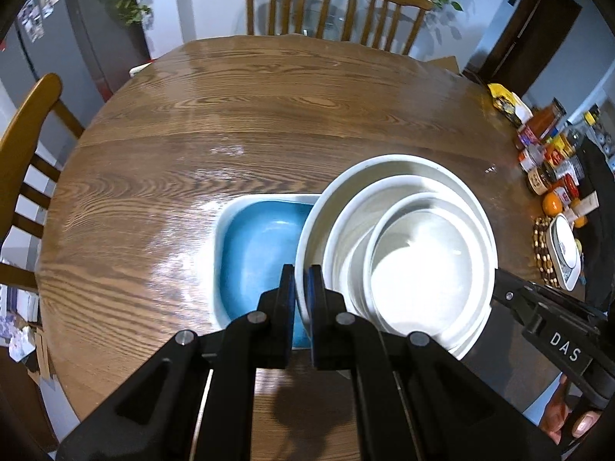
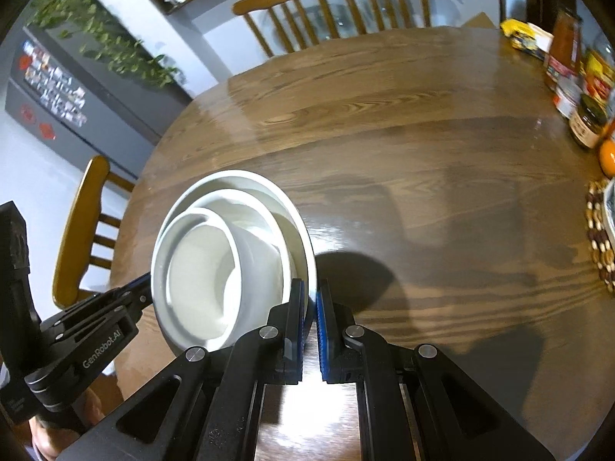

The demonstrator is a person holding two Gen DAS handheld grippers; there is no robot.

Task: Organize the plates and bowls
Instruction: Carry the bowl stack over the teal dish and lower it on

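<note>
A stack of three nested white bowls [image 1: 407,253] is held above the wooden table [image 1: 230,123], tilted. My left gripper [image 1: 303,280] is shut on the left rim of the largest bowl. My right gripper [image 2: 310,299] is shut on the opposite rim of the same stack of white bowls [image 2: 226,253]; its arm shows in the left wrist view at the right. A blue square plate with a white rim [image 1: 257,253] lies on the table under and left of the stack. The plate is hidden in the right wrist view.
Jars, bottles and oranges [image 1: 549,161] crowd the table's right edge, with a beaded trivet [image 1: 544,253] and a white scale [image 1: 565,253]. Wooden chairs [image 1: 330,4] stand at the far side, and another chair [image 1: 27,161] is at the left.
</note>
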